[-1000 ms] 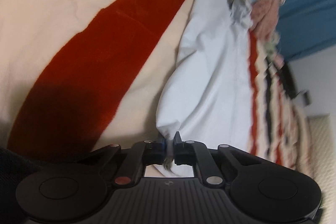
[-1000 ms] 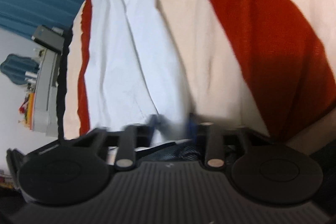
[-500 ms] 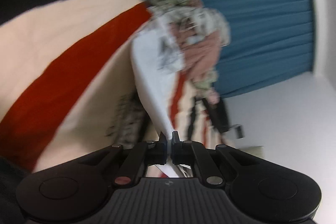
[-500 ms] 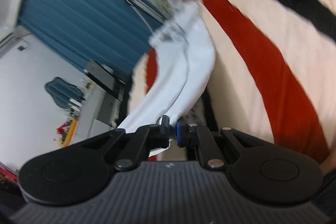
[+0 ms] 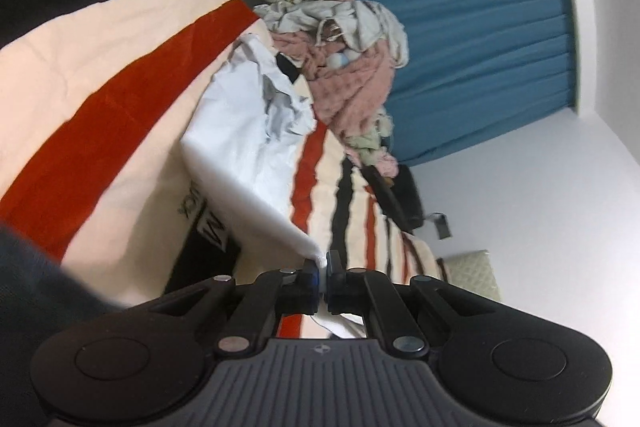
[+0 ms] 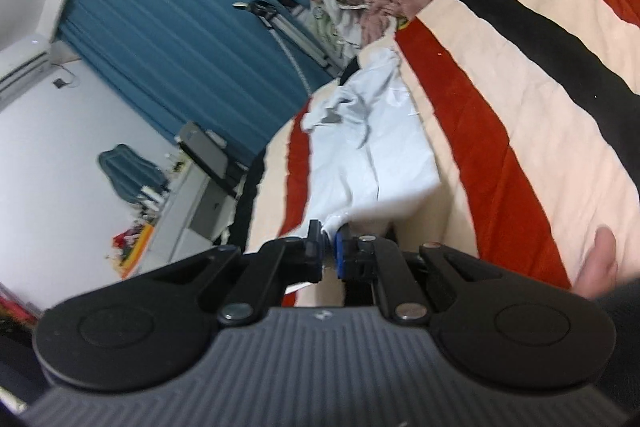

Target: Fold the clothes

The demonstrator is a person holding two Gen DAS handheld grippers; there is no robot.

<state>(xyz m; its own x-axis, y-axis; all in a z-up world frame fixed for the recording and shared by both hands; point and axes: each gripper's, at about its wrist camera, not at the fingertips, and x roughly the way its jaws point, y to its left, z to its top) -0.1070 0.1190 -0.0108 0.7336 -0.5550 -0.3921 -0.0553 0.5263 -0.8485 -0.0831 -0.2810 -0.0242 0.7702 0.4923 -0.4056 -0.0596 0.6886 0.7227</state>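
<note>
Lifting white garment [image 5: 248, 131] higher (both claws)

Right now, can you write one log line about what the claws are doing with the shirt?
step: lift shirt | left claw: shut on shirt corner | right claw: shut on shirt corner | far end: on blanket

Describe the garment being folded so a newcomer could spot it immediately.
Start at the striped blanket, cream with red and black bands. On it, in front of the heap of clothes by the blue curtain, lies a pale blue garment. Unlike the pink and beige heap, it is plain and smooth, its near edge pinched by both hand-held grippers.
</note>
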